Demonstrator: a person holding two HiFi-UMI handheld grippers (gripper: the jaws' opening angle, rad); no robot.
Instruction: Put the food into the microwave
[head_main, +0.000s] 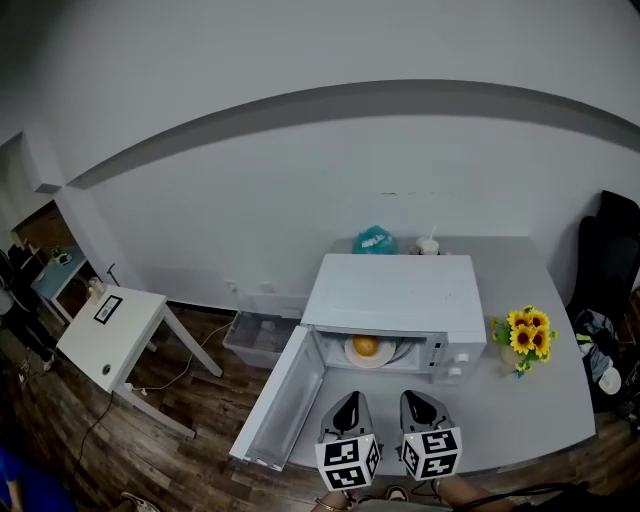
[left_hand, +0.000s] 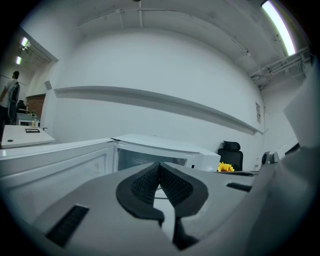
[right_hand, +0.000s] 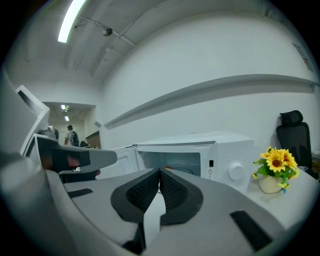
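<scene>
Your left gripper (head_main: 349, 398) and right gripper (head_main: 420, 397) are both clenched on nothing, side by side in front of the white microwave (head_main: 395, 293). Its door (head_main: 283, 402) hangs open to the left. The orange food (head_main: 365, 346) sits on a plate (head_main: 372, 359) inside. The warning sticker (right_hand: 210, 173) beside the knob (right_hand: 236, 171) is too small to read. Sunflowers (head_main: 525, 335) stand just right of the microwave.

No readable text; microwave (right_hand: 200, 145) bears a warning triangle (right_hand: 210, 172).
</scene>
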